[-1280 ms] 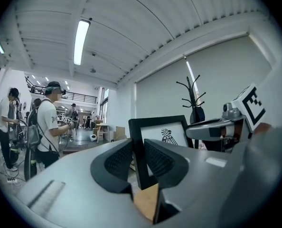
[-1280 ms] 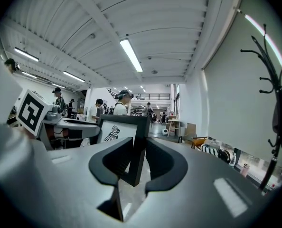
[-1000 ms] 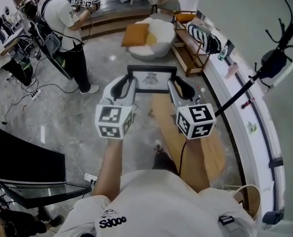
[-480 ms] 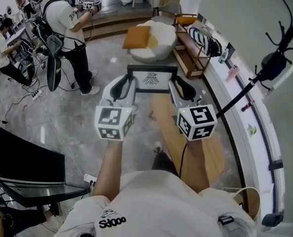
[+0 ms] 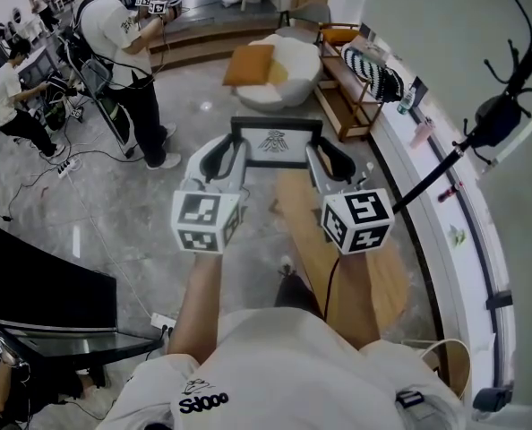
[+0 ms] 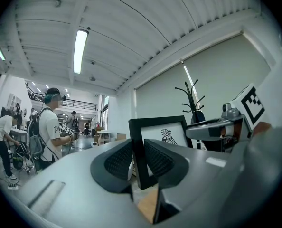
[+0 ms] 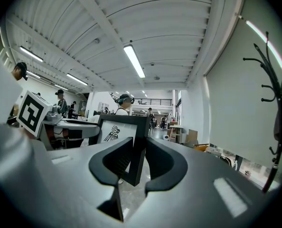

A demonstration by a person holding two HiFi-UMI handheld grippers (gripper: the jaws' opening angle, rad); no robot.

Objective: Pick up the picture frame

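A black picture frame (image 5: 275, 141) with a white sheet and a small bird emblem hangs in the air in front of me, held level between both grippers. My left gripper (image 5: 236, 143) is shut on its left edge; in the left gripper view the black border (image 6: 137, 146) sits pinched between the ribbed pads (image 6: 118, 161). My right gripper (image 5: 313, 145) is shut on the right edge, and in the right gripper view the frame (image 7: 113, 132) stands clamped between its jaws (image 7: 138, 159). The frame's lower edge is hidden behind the grippers.
A long wooden bench (image 5: 342, 258) lies on the grey floor below the frame. A white and orange beanbag (image 5: 275, 70) and a wooden rack (image 5: 351, 92) stand beyond. A person (image 5: 123, 47) with grippers stands at upper left. A coat stand (image 5: 503, 106) is right, a dark screen (image 5: 51, 298) left.
Both grippers and the frame have kept still. The people at the upper left have shifted about, and a dark board that one held there is gone from view.
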